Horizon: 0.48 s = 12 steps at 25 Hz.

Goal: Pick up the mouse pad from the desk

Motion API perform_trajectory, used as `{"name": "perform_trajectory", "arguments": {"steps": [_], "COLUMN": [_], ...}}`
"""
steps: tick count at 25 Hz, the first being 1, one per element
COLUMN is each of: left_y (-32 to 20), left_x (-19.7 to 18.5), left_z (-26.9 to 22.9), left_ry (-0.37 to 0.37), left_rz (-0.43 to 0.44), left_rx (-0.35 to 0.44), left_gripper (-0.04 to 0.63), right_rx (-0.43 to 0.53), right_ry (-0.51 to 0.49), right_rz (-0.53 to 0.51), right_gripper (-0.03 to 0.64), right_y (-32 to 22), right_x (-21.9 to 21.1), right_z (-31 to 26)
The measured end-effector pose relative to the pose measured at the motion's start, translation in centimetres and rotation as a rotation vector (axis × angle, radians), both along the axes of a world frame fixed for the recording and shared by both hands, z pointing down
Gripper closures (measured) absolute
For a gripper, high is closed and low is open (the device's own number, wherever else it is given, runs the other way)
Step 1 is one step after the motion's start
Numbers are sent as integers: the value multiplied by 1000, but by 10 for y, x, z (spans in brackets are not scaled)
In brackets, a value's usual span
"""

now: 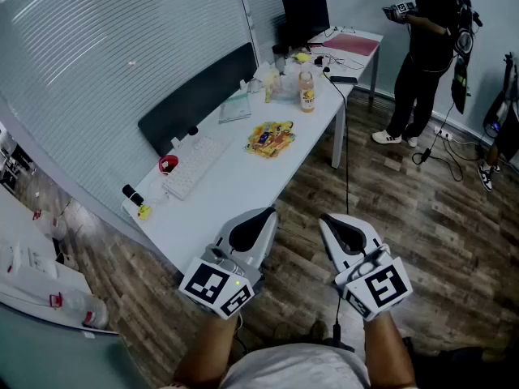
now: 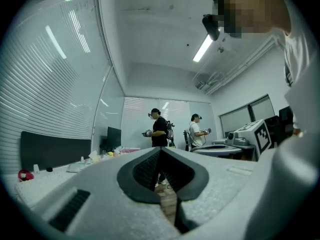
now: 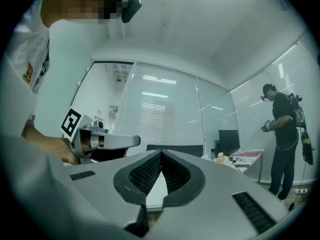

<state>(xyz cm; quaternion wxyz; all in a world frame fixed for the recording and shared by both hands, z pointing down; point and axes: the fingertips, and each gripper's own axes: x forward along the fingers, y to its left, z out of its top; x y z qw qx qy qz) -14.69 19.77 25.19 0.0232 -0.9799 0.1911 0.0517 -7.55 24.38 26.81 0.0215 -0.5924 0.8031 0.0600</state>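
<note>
While the left gripper (image 1: 268, 213) and right gripper (image 1: 326, 220) hang clenched, empty, off the desk's (image 1: 235, 186) near corner, the approach is on: the pink pad (image 1: 354, 45), seemingly the target, lies at the far end, so next needs closing in, jaws opened.

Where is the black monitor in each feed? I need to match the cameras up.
Head view: monitor top centre, at the far end of the desk.
Left gripper view: monitor small, left of centre.
Right gripper view: monitor right of centre.
Shared landmark: the person in black stands to its right in every view.
</note>
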Motion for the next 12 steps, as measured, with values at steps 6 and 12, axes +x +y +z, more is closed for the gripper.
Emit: {"name": "perform_trajectory", "arguments": {"steps": [6,12], "left_y": [2,1], "left_x": [0,4], "left_z": [2,7], "left_ry": [-7,-14], "left_rz": [-12,-32], "left_rx": [-8,-23], "left_gripper": [580,580], "right_rx": [-1,13], "right_ry": [-3,-22], "right_rz": [0,-18], "right_gripper": [604,604], "right_y": [3,6], "right_x": [4,10], "right_z": [0,0]}}
